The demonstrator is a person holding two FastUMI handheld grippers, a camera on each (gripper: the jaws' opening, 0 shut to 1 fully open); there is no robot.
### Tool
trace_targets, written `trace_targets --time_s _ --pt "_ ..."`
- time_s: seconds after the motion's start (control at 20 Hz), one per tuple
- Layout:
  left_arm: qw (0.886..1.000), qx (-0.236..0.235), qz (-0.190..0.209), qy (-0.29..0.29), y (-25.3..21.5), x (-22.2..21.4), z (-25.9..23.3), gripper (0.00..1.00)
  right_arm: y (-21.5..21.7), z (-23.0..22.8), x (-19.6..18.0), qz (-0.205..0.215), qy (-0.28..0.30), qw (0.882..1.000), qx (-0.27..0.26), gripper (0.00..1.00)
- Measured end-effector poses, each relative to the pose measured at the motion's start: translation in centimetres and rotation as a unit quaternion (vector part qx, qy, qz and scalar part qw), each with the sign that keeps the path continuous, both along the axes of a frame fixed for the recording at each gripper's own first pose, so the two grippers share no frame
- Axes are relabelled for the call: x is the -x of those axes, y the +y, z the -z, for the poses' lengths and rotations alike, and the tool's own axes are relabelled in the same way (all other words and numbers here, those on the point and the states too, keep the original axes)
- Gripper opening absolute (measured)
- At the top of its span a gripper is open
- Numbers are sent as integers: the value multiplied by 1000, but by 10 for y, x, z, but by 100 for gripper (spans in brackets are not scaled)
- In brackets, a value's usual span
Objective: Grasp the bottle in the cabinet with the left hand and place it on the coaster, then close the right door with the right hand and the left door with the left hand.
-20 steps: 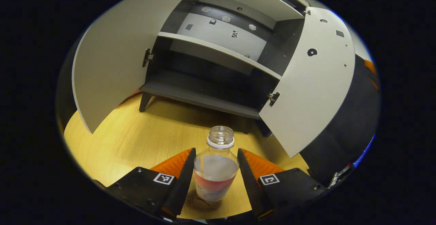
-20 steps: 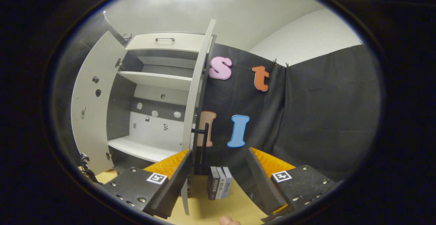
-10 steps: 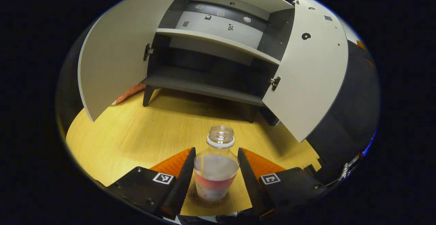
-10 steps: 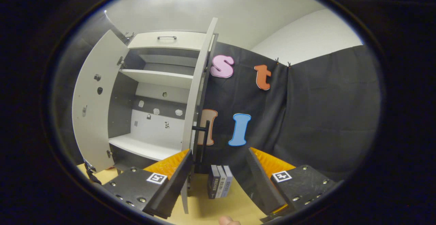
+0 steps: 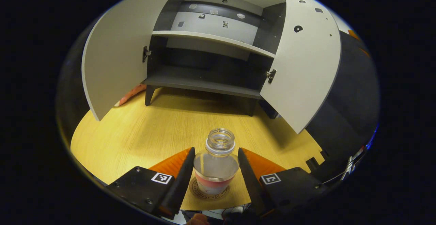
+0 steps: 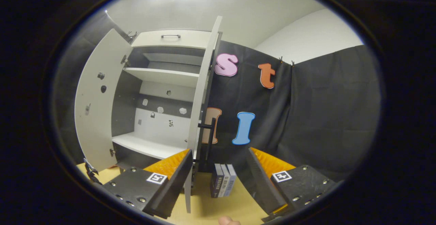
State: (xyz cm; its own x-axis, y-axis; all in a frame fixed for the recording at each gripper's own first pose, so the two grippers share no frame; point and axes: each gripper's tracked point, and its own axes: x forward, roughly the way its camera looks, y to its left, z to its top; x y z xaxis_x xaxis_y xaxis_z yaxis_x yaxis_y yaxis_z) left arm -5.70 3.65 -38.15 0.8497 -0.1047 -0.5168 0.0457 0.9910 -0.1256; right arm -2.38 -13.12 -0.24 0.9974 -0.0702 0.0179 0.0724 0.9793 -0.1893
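Both cabinet doors (image 5: 115, 58) stood wide while the left gripper (image 5: 215, 170) flanked the uncapped bottle (image 5: 216, 165) standing on the coaster (image 5: 208, 191) atop the wooden table (image 5: 143, 136) — whether its fingers pressed the glass I could not tell — and the right gripper (image 6: 219, 177) hung spread, holding nothing.

From here I can't tell whether the left gripper's fingers (image 5: 185, 170) press the bottle (image 5: 216, 170) or stand just off it. The bottle hides most of the coaster (image 5: 197, 191). The books' (image 6: 223, 184) spine print is too small to read.
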Motion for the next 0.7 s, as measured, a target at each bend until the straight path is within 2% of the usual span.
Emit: trace_targets --time_s 0.7 --pt "1000 -12 15 3 -3 3 -9 78 -5 15 3 2 14 1000 -14 96"
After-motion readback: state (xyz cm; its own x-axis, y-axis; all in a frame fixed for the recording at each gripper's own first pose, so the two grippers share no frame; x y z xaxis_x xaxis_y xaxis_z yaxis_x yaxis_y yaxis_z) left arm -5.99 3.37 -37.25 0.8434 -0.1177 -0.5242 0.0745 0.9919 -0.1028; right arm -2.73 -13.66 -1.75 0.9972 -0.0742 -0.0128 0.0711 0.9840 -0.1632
